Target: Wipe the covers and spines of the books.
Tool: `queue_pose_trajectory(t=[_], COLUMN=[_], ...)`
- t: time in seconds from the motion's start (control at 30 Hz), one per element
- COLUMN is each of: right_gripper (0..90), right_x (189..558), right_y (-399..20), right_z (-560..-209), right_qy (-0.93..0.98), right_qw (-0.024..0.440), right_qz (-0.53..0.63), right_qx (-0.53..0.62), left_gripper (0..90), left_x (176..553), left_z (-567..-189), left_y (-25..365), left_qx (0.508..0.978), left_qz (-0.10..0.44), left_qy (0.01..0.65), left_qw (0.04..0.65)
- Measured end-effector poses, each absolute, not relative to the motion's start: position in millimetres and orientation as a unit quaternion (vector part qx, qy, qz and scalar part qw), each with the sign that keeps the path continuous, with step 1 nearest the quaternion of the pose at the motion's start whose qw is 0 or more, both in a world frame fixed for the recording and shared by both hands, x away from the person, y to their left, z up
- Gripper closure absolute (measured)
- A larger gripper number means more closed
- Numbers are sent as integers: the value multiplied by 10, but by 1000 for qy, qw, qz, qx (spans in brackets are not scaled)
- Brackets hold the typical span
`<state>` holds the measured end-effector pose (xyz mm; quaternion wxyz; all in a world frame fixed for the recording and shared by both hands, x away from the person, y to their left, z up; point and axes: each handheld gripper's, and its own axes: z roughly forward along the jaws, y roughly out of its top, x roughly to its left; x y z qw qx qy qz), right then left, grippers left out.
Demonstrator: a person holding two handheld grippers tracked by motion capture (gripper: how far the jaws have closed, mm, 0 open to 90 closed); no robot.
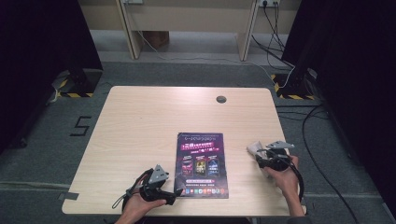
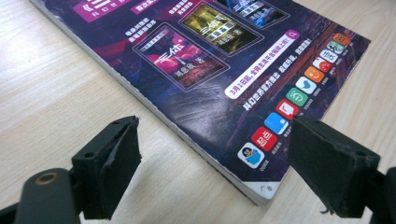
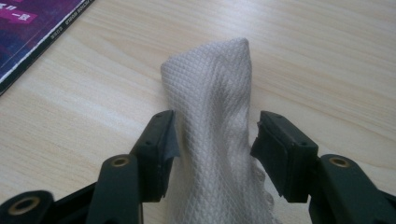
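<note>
Two grippers low on the table (image 1: pixel 140 121): left gripper (image 2: pixel 212 161) has jaws wide apart, straddling the near-left corner of the magazine (image 2: pixel 219 70) without touching it, likely lining up to pinch the cover. Right gripper (image 3: pixel 212 140), at the magazine's 3 o'clock, has jaws apart around a bunched white cloth (image 3: pixel 212 107), pads barely off it, probably ready for wiping.
</note>
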<state>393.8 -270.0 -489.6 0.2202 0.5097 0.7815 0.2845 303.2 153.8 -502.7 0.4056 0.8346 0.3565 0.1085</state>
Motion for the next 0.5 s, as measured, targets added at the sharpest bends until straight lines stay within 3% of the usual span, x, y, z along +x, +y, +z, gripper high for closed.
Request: queue_pose_trajectory(t=[0.2,0.5], right_gripper=[519,735], right_x=[4018,4044], right_y=[-2730,-2731], right_z=[-4974,-4965], right_qy=[774,776], right_qw=[201,199], right_qz=[290,309], right_qx=[526,513], left_gripper=[172,194], left_x=[3071,3095], left_z=[-5044,-5066], left_y=[1491,1436], left_qx=[836,842], left_qz=[103,103], left_qy=[357,348], left_qw=[403,398])
